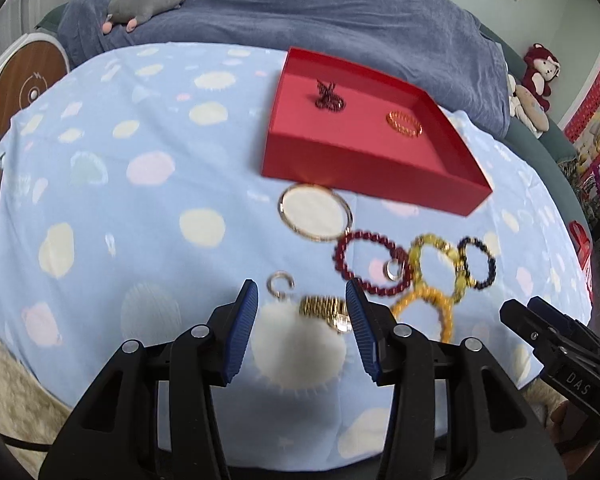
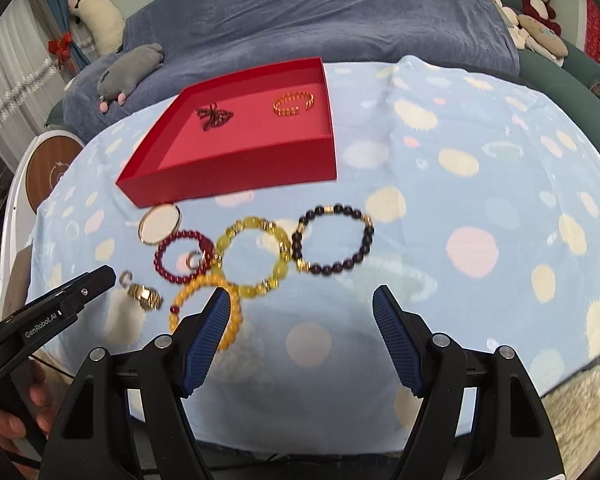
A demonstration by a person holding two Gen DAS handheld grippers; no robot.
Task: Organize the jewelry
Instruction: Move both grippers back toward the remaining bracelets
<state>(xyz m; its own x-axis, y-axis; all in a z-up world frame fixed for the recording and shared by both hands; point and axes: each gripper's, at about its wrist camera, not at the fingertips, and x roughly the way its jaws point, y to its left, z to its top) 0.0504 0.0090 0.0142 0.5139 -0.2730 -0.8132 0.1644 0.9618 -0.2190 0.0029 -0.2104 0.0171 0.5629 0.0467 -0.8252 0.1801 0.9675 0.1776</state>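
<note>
Jewelry lies on a blue spotted cloth (image 2: 440, 184) over what appears to be a table; the edge nearest the cameras drops off to a shaggy rug. A red tray (image 2: 236, 178) sits toward the far side of the cloth and already holds a dark tangled beaded piece (image 2: 214, 117) and an orange-gold bangle (image 2: 294, 103), well apart from each other.

Loose pieces lie in a cluster just in front of the tray's near wall: a thin gold hoop (image 2: 159, 224), a dark red bead bracelet (image 2: 183, 256) with a small silver ring (image 2: 194, 260) inside it, a yellow bead bracelet (image 2: 254, 256), a black bead bracelet (image 2: 334, 240), an orange bead bracelet (image 2: 204, 308), a gold band ring (image 1: 326, 310) and a small open silver ring (image 1: 280, 283).

Left claw (image 1: 302, 322): released, jaws spread, empty, with the gold band ring lying between its fingertips. Right claw (image 2: 300, 320): released, empty, hovering over bare cloth near the front edge, its left finger overlapping the orange bead bracelet in view; contact cannot be confirmed.

Handling judgement: the gold band ring looks small, light, rigid and smooth, so it is likely to slip or skate on soft cloth if pinched off-centre. Close across its outer sides, low to the cloth, with the ribbed pads square to the band. The cloth may bunch into the grip. The bead bracelets appear to be strung and flexible; they would sag when lifted and are best taken across one run of beads, not the open centre.
</note>
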